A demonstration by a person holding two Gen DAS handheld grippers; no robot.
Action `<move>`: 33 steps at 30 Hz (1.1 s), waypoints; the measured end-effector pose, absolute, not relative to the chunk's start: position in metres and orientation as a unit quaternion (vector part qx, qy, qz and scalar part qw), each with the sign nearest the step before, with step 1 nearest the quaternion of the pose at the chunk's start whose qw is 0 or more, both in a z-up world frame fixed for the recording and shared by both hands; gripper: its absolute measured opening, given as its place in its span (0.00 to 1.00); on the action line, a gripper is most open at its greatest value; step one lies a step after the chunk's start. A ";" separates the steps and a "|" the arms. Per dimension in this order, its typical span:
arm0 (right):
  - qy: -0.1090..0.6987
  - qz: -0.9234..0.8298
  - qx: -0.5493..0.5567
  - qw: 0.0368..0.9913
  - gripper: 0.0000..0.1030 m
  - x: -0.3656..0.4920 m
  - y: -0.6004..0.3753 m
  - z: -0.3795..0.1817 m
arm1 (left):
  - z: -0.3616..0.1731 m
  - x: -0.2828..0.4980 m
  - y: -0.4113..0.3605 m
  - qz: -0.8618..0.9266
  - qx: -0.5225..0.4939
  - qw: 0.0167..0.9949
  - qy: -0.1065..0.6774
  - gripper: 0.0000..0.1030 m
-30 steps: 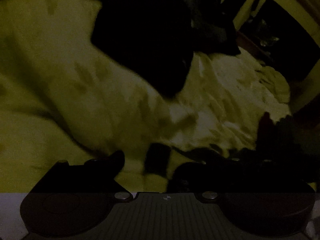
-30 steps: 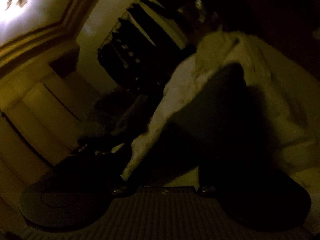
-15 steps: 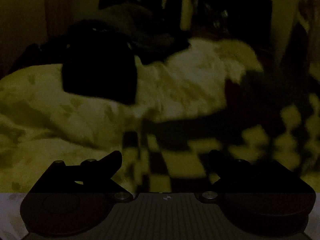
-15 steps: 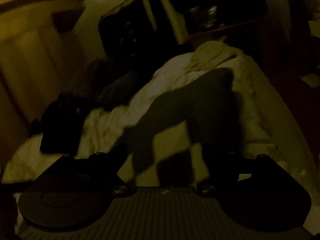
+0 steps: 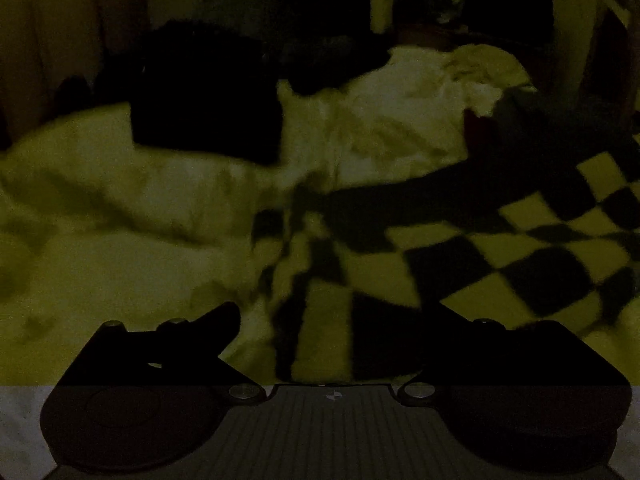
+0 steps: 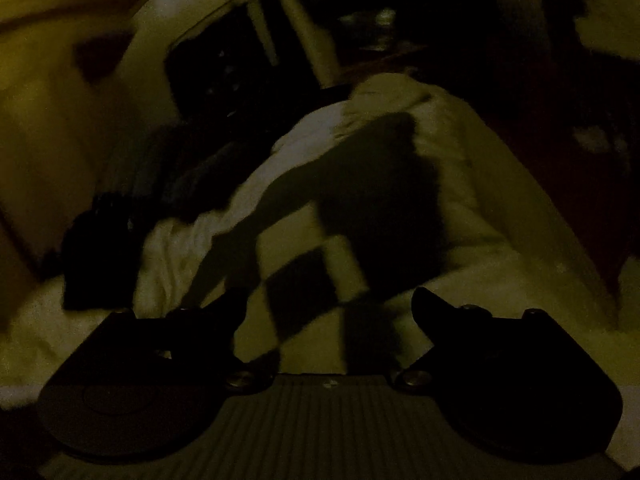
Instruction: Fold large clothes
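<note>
A large checkered cloth (image 5: 460,248), patterned in dark and pale squares, is seen lying rumpled on a pale bed (image 5: 120,240) in dim light. In the left wrist view its long axis is stretched from the left claw (image 5: 332,316) toward the far right. The cloth is seen between the spread fingers of the left claw, but whether it is pinched cannot be told. The right claw (image 6: 328,304) is held wide, its jaws having just been opening, above the cloth (image 6: 296,292) without gripping it
</note>
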State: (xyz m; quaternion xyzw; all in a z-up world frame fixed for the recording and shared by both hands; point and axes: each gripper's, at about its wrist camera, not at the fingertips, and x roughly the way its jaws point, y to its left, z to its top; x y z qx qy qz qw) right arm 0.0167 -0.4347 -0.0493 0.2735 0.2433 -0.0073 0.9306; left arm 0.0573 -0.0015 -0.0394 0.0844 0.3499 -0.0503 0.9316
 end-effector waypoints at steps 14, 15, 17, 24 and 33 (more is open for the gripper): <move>0.206 0.031 0.423 0.882 0.87 0.005 -0.472 -0.072 | -0.033 0.001 -0.219 -0.318 0.285 0.877 0.218 1.00; 0.203 0.034 0.434 0.877 0.87 0.004 -0.476 -0.074 | -0.039 0.001 -0.232 -0.322 0.301 0.873 0.211 1.00; 0.194 0.039 0.456 0.868 0.87 0.002 -0.484 -0.079 | -0.051 0.001 -0.256 -0.318 0.329 0.868 0.190 1.00; 0.182 0.052 0.488 0.852 0.88 0.001 -0.495 -0.090 | -0.073 0.001 -0.309 -0.296 0.410 0.852 0.133 1.00; 0.166 0.067 0.536 0.825 0.90 0.000 -0.506 -0.102 | -0.080 0.014 -0.342 -0.276 0.398 0.867 0.117 0.89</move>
